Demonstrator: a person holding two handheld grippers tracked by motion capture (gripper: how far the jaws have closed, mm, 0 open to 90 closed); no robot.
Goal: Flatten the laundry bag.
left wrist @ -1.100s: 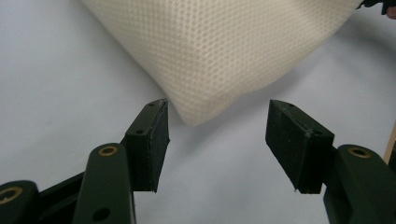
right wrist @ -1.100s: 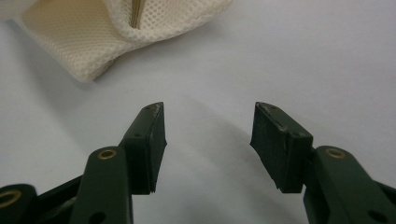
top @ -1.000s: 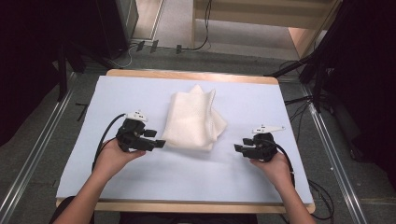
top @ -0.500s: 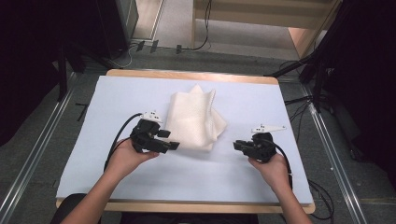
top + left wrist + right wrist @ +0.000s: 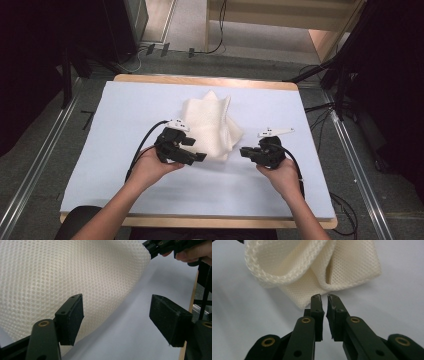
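Cream-white waffle-mesh cloth point(image 5: 210, 125), loosely folded into a rumpled bundle, lies on the pale blue sheet point(image 5: 115, 130) that covers the wooden table point(image 5: 200, 80), a little beyond the middle. Its long axis runs from the near edge toward the far edge of the table, with a peaked corner at the far end and the folded hems at the near end.

Left gripper point(image 5: 192, 150): at the cloth's near left corner, pointing across toward the right. Jaws have just been opening and stand wide apart. In the left gripper view the mesh point(image 5: 75, 275) fills the ground behind the left-hand pad point(image 5: 71, 317); no fabric lies between the pads, nothing pinched.

Right gripper point(image 5: 247, 152): just off the cloth's near right edge, pointing left at it, apart from the fabric. Jaws have just been closing and are nearly together, a thin slit between them, nothing held. In the right gripper view the rolled hem and folded layers point(image 5: 312, 267) sit directly ahead of the tips point(image 5: 323, 298), with a strip of bare sheet between.

Judgement: the left gripper is the nearer and the ready one; the corner lies ahead and to its left-hand pad side, so a short advance onto the edge should bring fabric between the pads. The right gripper would need to reopen before taking the hem.
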